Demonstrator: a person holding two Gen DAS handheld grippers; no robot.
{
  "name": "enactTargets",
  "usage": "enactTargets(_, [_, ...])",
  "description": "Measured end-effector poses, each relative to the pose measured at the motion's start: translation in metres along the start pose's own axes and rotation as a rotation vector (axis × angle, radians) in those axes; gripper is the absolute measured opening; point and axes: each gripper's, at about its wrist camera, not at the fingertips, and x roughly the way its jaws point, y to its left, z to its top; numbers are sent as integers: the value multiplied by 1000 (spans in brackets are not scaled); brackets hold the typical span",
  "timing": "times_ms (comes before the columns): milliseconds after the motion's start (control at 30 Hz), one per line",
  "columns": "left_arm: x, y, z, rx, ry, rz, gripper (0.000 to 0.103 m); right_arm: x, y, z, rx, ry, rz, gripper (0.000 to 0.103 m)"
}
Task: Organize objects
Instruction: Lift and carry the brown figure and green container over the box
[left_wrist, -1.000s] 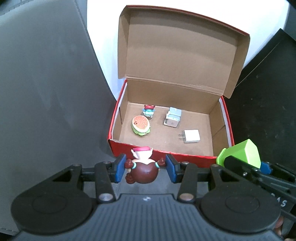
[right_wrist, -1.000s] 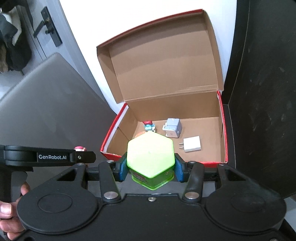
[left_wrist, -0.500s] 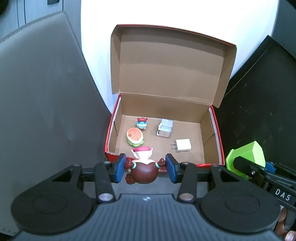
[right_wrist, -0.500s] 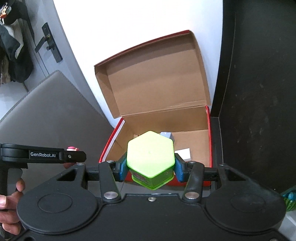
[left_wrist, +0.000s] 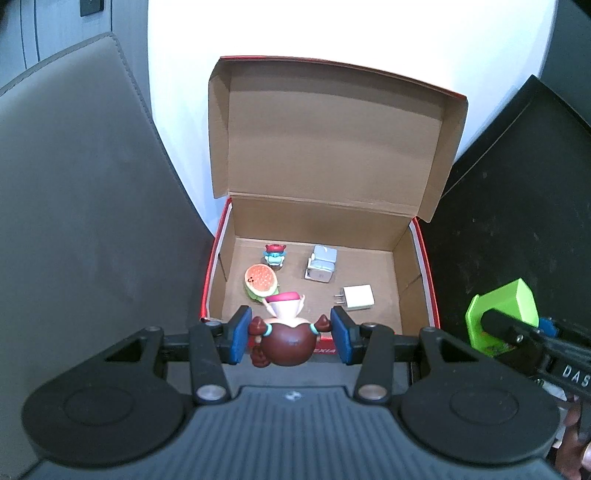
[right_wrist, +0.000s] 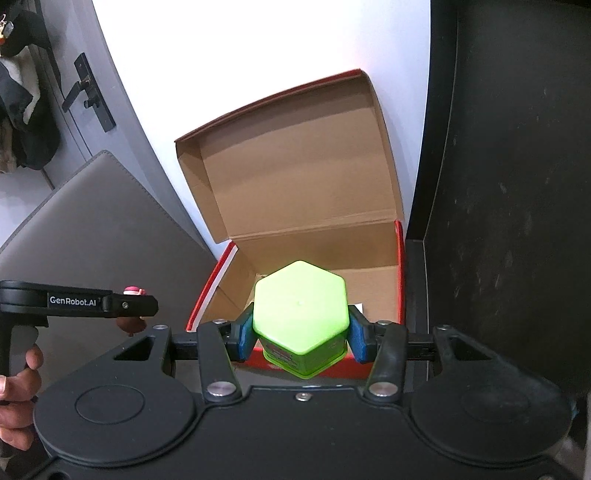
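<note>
Because its lid is folded back, the red cardboard box (left_wrist: 424, 291) is left ready to be filled from above, and four small items already lie on its floor. A green hexagonal container (right_wrist: 301, 314) is pinched by the right tongs (right_wrist: 301, 338) before the box; its printed side is seen only from the left wrist. A brown figurine (left_wrist: 284, 341) is pinched by the left tongs (left_wrist: 288, 339), barely visible from the right.

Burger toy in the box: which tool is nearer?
Left. The left tool, holding the brown figurine, sits just in front of the burger toy; the right tool, holding the green container, is off past the box's right wall.
</note>
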Motion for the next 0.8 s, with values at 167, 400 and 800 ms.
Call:
enactTargets(167, [4, -2, 10, 7, -3, -3, 45, 10, 0, 11, -25, 21, 8, 48])
enactTargets(400, [13, -5, 23, -10, -16, -13, 45, 32, -3, 23, -53, 58, 27, 48])
enactTargets(800, [60, -6, 37, -29, 43, 9, 45, 75, -24, 31, 20, 49, -11, 48])
